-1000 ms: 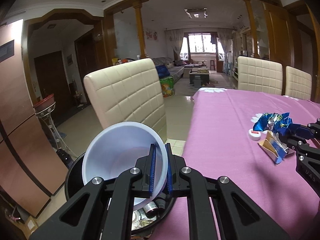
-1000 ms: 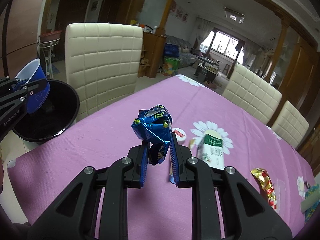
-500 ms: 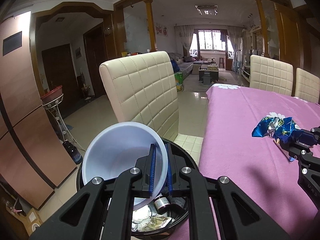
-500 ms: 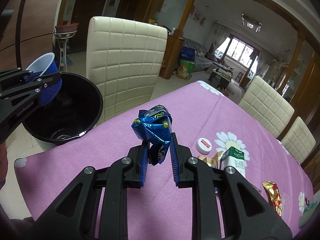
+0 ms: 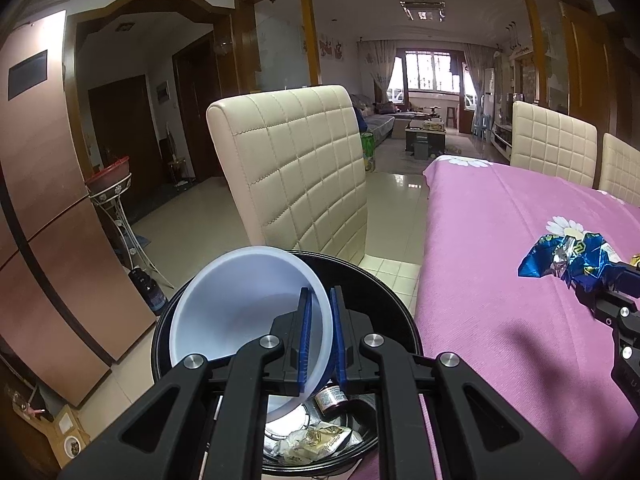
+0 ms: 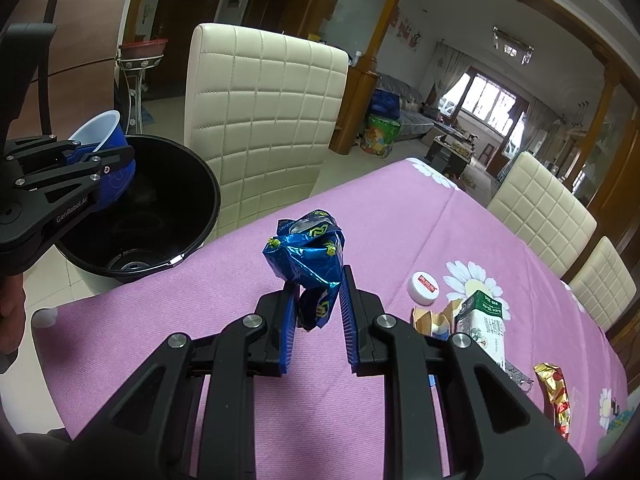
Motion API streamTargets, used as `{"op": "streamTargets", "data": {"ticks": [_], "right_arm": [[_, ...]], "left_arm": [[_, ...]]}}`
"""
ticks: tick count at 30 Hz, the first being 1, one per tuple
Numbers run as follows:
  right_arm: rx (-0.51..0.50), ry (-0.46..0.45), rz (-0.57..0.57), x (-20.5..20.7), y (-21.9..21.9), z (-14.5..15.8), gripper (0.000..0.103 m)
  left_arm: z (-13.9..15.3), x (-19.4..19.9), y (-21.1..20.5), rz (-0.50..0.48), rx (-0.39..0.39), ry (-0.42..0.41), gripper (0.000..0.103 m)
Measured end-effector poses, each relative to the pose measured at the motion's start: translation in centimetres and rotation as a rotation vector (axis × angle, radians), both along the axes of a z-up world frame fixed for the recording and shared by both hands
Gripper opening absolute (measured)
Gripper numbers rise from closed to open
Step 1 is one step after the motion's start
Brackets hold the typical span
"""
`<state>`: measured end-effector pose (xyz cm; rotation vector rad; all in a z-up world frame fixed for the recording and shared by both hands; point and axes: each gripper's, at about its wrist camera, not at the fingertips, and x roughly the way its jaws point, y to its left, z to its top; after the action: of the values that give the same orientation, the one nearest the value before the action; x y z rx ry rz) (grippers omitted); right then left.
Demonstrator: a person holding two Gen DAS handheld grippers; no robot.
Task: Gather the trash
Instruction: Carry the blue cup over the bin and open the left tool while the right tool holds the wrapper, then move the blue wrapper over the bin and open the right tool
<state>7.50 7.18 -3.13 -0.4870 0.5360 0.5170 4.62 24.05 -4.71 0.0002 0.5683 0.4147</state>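
Now: left gripper (image 5: 319, 312) pinches blue cup (image 5: 248, 320) wall over black bin (image 5: 384, 292), ready to drop | right gripper (image 6: 318, 312) clenches crumpled blue wrapper (image 6: 306, 256) above table (image 6: 360, 208), bin next.

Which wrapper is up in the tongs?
The crumpled blue wrapper, pinched in the right tongs. The red and gold wrapper just lies on the tablecloth.

Pink-clothed table (image 6: 240, 352): carton (image 6: 486, 326), cap (image 6: 423, 282), wrapper (image 6: 554, 396)
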Motion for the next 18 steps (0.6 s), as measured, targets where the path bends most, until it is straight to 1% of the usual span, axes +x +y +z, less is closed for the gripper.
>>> {"op": "streamTargets", "data": {"ticks": [5,8,9,11,12,13,14,18], "right_arm": [[-0.002,0.002,0.004,0.2,0.2,-0.1,0.022],[-0.003,0.003,0.006,0.1,0.3,-0.1,0.022],[-0.002,0.002,0.007,0.1,0.2,-0.2,0.022],[-0.003,0.003,0.008,0.1,0.3,-0.2,0.022],[-0.004,0.004,0.008,0.1,0.3,-0.3,0.022],[-0.004,0.004,0.008,0.1,0.3,-0.3,0.022],[-0.005,0.004,0.008,0.1,0.3,-0.3,0.022],[-0.008,0.009,0.010,0.0,0.5,-0.4,0.022]], "left_arm": [[-0.3,0.0,0.5,0.003,-0.007,0.018,0.011],[-0.5,0.0,1.0,-0.001,-0.049,0.025,0.012],[-0.6,0.1,1.2,0.001,-0.061,0.030,0.015],[-0.6,0.2,1.6,0.005,-0.084,0.041,0.047],[-0.6,0.0,1.7,0.007,-0.088,0.033,0.078],[-0.5,-0.3,1.8,0.013,-0.085,0.009,0.085],[-0.2,-0.8,1.6,0.018,-0.068,-0.020,0.085],[0.0,-1.1,1.3,0.033,-0.021,-0.022,0.085]]}}
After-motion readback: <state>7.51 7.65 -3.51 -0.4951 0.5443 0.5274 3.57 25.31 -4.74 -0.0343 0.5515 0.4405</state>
